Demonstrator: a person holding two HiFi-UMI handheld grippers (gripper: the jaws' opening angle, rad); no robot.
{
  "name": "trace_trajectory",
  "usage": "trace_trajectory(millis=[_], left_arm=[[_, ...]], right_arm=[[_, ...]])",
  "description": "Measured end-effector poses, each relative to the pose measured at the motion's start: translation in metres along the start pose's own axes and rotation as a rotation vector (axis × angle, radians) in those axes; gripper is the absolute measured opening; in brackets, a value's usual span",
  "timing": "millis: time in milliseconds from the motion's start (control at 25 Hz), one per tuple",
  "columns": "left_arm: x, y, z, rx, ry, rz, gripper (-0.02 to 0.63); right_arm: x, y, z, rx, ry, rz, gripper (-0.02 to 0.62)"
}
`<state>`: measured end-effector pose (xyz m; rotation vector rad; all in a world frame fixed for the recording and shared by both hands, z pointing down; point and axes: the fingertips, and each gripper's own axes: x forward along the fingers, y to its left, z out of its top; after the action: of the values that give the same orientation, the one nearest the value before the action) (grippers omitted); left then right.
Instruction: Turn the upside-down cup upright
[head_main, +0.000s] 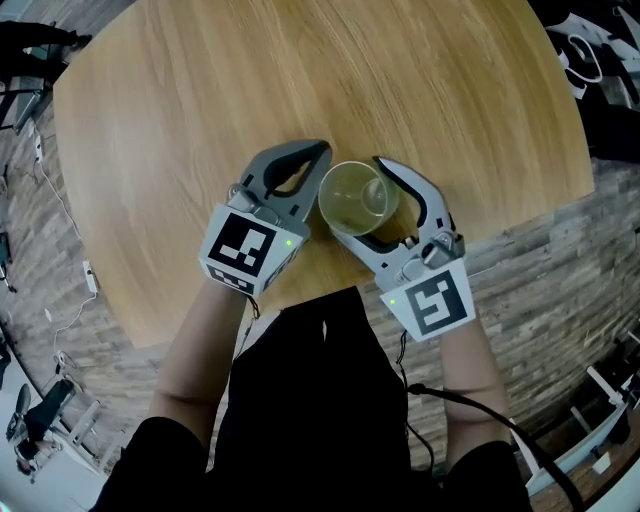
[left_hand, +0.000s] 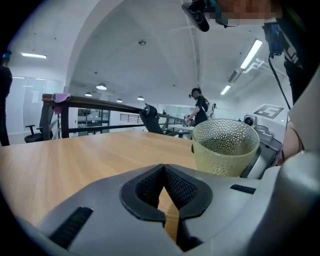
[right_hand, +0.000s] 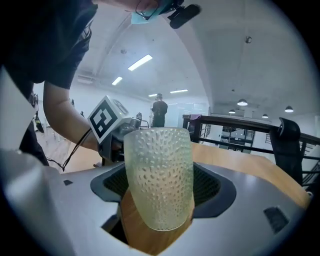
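Cup (left_hand: 225, 146) is pinched in my right gripper (head_main: 352, 195), the pads pressing on opposite sides of its wall about halfway up. Its mouth faces up and its rounded base hangs over the table (head_main: 200, 100) – touching the wood or not, I cannot tell. My left gripper (head_main: 318, 152) is just beside it, jaws pressed together on nothing. The cup looks like thin, translucent plastic with a pebbled skin, so I judge it light and a bit springy, and the bumps should stop it slipping. Mid-wall seems the right hold; near the rim a hard squeeze might flex it – so a gentle grip and a level base before setting it down.
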<state>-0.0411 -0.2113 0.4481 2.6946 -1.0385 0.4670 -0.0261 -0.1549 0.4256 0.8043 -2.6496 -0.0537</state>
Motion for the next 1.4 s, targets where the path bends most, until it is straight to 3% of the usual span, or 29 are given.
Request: trace_trajectory(millis=[440,720,1040,1400], left_arm=[[0.022,-0.004,-0.009,0.018,0.027,-0.001,0.008],[0.027,0.001,-0.021,0.018,0.055,0.0,0.008],[0.032,-0.006,-0.022,0.019,0.061,-0.005,0.008],[0.029,-0.005,-0.023,0.013,0.057,0.017,0.008]], right_arm=[[0.013,-0.02,-0.029,0.16,-0.022,0.018,0.321],[0.022,-0.017,-0.052,0.165,0.045,0.048,0.321],[0.022,-0.022,-0.064,0.147,0.133,0.023,0.321],[0.013,-0.023,-0.063,0.171,0.128,0.021,0.321]])
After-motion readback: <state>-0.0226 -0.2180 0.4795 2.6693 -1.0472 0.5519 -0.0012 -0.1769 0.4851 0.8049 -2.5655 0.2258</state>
